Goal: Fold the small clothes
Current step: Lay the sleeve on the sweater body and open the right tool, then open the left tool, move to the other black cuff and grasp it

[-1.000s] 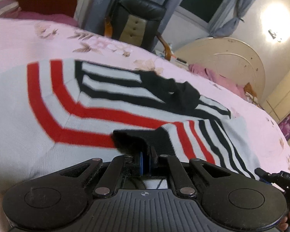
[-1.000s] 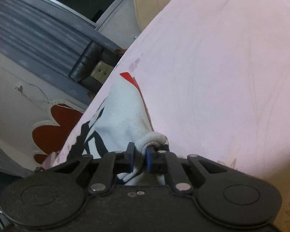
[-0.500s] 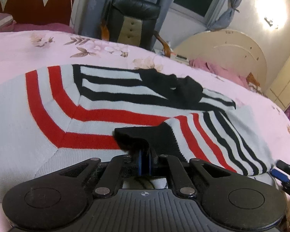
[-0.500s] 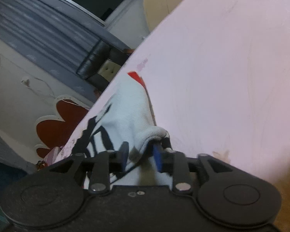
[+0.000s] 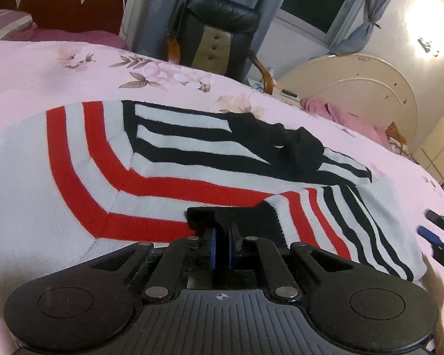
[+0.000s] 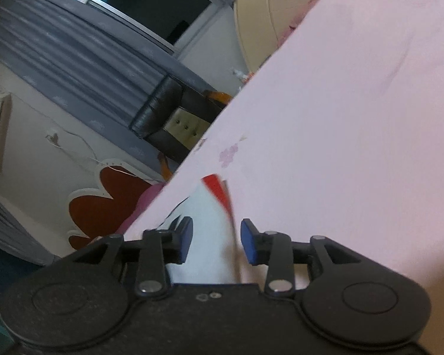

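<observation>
A small white knit sweater (image 5: pixel 109 159) with red and black stripes lies spread on the pink bed. One sleeve is folded across its front, its black cuff (image 5: pixel 236 219) nearest me. My left gripper (image 5: pixel 221 247) is shut on that black cuff, low over the sweater. My right gripper (image 6: pixel 216 244) is open, and the sweater's white edge (image 6: pixel 205 224) lies between and beyond its fingers, free of them. The right gripper's blue fingertips (image 5: pixel 429 235) also show at the right edge of the left wrist view.
The pink floral bedsheet (image 5: pixel 74 71) stretches all around the sweater. A black leather chair (image 5: pixel 219 29) stands behind the bed by grey curtains. A red headboard (image 5: pixel 62 3) is at far left, and a cream footboard (image 5: pixel 355 88) with pink cloth at far right.
My right gripper has opened and let go of the sweater's white edge, drawing back a little. My left gripper stays shut on the black cuff and has barely moved.
</observation>
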A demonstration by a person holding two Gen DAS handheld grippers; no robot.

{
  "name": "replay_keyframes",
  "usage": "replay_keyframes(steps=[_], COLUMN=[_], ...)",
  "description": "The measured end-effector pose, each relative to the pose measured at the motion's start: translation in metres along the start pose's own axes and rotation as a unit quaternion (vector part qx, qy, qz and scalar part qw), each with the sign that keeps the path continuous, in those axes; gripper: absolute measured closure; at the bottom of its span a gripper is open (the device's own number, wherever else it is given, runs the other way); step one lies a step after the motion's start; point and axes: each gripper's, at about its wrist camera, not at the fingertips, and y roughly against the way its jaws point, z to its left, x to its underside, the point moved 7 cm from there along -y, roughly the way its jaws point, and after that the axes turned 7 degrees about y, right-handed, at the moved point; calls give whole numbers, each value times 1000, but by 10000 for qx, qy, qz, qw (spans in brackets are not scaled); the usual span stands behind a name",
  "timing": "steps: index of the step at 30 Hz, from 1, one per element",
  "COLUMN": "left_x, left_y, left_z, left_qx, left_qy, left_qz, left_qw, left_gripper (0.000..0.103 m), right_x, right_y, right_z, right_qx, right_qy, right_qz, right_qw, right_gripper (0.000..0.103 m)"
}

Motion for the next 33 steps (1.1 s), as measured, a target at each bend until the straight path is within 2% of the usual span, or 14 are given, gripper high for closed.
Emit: replay_keyframes(steps=[7, 9, 10, 11, 13, 17, 18, 20, 22, 23, 26, 29, 31, 33], left_x=[2, 1, 1, 0, -2, 0, 0, -1, -2, -2, 6, 24, 32, 37], left_y=[2, 2, 2, 4, 7, 4, 4, 8, 19, 26, 46, 42, 27, 8], left_z=[0, 1, 0, 1, 6, 12, 12, 11, 17, 19, 7, -37, -58, -62], left_qx=[-19, -34, -49, -77, -186, -304, -325, -369, -708, -854, -805, -592, -519, -639], left_qy=[-34, -15, -15, 2, 94, 150, 99, 82, 147, 170, 196, -482, -751, -774], left_qz=[-125, -135, -157, -206, -343, -386, -377, -406, -591, -754, -1002, -1011, -868, -568], left_qw=[9999, 9999, 9999, 9998, 9992, 9987, 9987, 9985, 9956, 9933, 9915, 9919, 9920, 9933], left_gripper=[98, 98, 98, 99, 99, 99, 99, 96, 79, 70, 70, 70, 70, 69], right_x=[-20, -22, -22, -21, -19, -17, -16, -19, -18, -15, 1, 22, 38, 51], right_y=[-62, -74, -79, -83, -86, -86, -84, -73, -51, -39, -9, 16, 22, 20], right_z=[-13, -10, -7, -4, 1, 1, 3, 4, 10, 13, 19, 23, 27, 30], right_qx=[-398, -428, -404, -324, -64, 31, 57, 156, 201, 150, 96, 41, 102, 310], right_qy=[-227, -121, -5, 192, 711, 1026, 1090, 1147, 1362, 1493, 1910, 2180, 2461, 2826], right_qz=[344, 450, 521, 622, 708, 725, 740, 725, 601, 582, 689, 843, 976, 1083], right_qw=[9984, 9980, 9978, 9974, 9949, 9921, 9913, 9906, 9887, 9870, 9791, 9723, 9643, 9526], right_gripper=[66, 70, 78, 91, 94, 94, 95, 83, 80, 84, 91, 96, 98, 99])
